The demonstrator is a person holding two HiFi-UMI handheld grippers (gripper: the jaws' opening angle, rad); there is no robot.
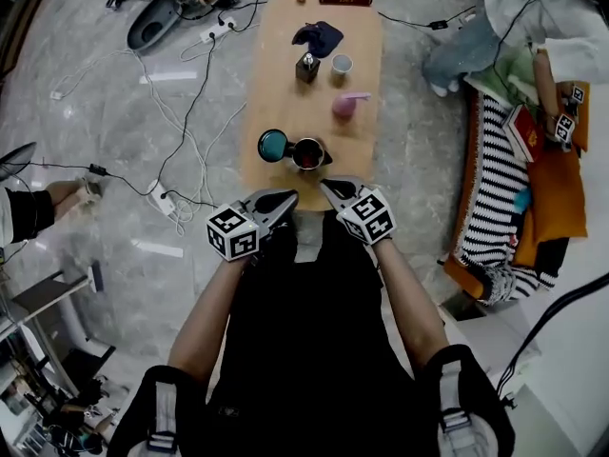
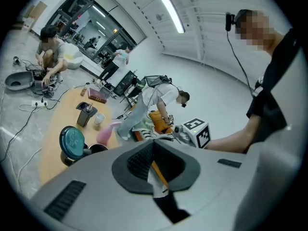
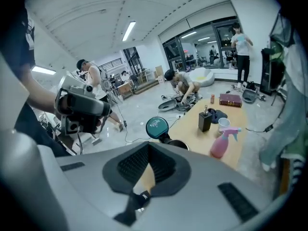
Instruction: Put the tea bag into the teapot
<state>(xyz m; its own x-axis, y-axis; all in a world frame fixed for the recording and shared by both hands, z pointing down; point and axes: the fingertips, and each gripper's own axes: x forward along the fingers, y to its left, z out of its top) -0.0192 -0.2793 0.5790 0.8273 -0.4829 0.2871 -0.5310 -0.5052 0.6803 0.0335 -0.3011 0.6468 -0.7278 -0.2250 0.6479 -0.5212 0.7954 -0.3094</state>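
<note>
Your left tongs and right tongs are clenched, seemingly empty; fetch the tea bag before nearing the teapot.

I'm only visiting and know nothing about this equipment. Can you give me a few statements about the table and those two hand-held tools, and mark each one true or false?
1. The round teal lid is swung clear of the dark teapot, leaving its mouth open. True.
2. The pink spray bottle lies on the floor. False: it stands on the wooden table.
3. The left gripper and the right gripper both have their jaws together. True.
4. The left gripper holds the white cup. False: the cup stands further up the table, beside the black pump bottle.
</note>
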